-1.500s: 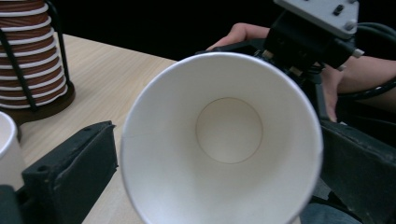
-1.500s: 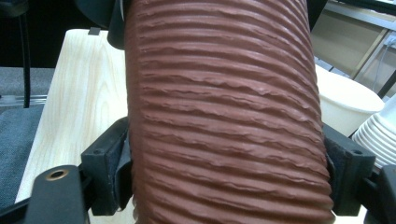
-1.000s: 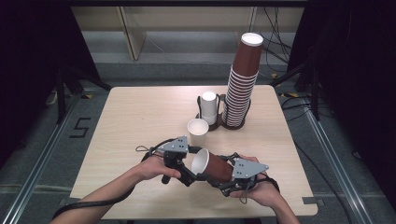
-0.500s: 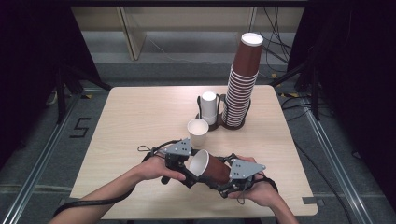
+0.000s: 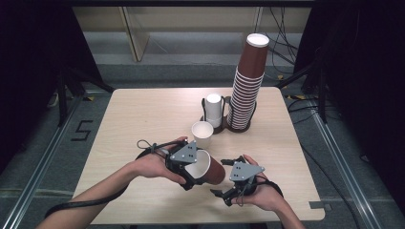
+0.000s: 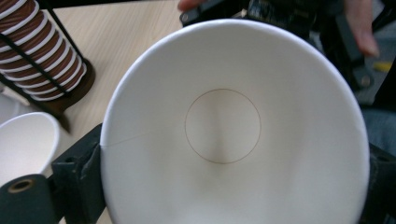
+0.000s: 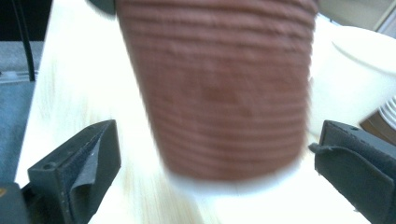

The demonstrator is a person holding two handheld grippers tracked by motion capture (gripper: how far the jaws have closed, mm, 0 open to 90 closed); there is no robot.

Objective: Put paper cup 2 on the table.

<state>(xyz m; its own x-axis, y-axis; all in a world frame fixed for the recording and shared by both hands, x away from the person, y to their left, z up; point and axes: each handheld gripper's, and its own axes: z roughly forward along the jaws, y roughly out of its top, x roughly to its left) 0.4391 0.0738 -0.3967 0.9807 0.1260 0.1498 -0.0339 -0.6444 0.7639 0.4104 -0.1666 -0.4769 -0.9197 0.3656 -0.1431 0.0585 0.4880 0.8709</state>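
Brown ribbed paper wraps the cup (image 5: 206,168), which hangs low over the near middle of the bench (image 5: 143,114), between the 2 claws. Against the earlier high views, 2 things differ: the left claw (image 5: 191,172) has shut on the cup's rim end and lifted it a little, and the right claw (image 5: 224,195), which held the base end, has just let its jaws spread. In the right gripper view those jaws stand clear on both sides of the brown wall (image 7: 219,88), touching nothing. In the left gripper view the black pads press the rim from either side and the white inside (image 6: 224,126) faces the camera. By my reading this is a hand-over just finished: the cup now rides on the left claw alone, free to be carried off, while the right claw has only to back away. The cup lies nearly on its side, its long axis running across the bench from the person's left to right, mouth toward the left and slightly up, base toward the right hand (image 5: 267,193). Beyond it stand a white cup (image 5: 202,133), mouth up, and, farther back, a tall brown stack (image 5: 248,86) in a black holder beside a short white stack (image 5: 214,109).
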